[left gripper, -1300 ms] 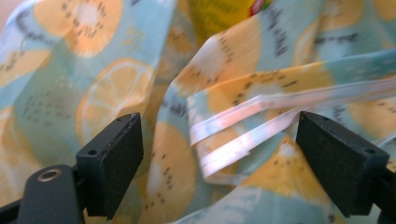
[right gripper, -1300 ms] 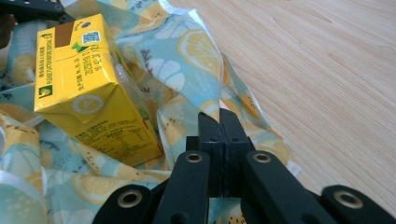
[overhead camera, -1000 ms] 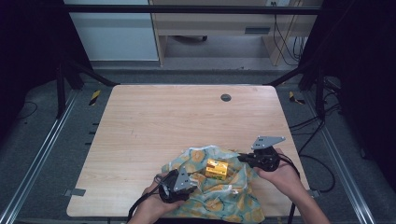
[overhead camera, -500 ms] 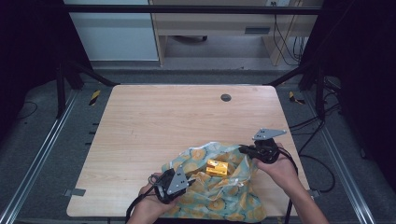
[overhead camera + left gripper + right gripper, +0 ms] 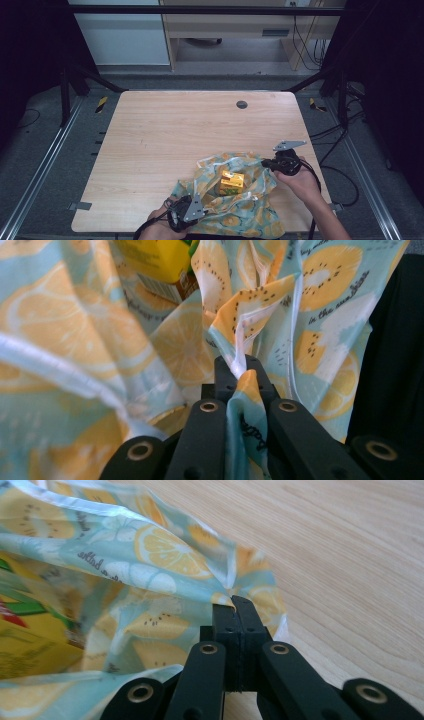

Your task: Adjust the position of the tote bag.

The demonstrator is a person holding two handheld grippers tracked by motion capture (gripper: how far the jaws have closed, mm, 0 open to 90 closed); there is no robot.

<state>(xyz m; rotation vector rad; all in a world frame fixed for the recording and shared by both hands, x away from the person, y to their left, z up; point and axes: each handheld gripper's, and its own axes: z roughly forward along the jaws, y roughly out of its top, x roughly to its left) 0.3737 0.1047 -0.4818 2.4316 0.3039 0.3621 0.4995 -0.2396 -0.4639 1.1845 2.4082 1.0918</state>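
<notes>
Left gripper (image 5: 239,371) has just been closing and its jaws are now clamped on a bunched fold of the pale blue cloth printed with lemon slices (image 5: 300,305), down at the near edge of the light wooden table (image 5: 165,135). Right gripper (image 5: 235,605) is pinched tight on the cloth's far right edge. The cloth is rumpled up between the two, with a small yellow carton (image 5: 232,182) sitting in its middle, closer to the right gripper.
</notes>
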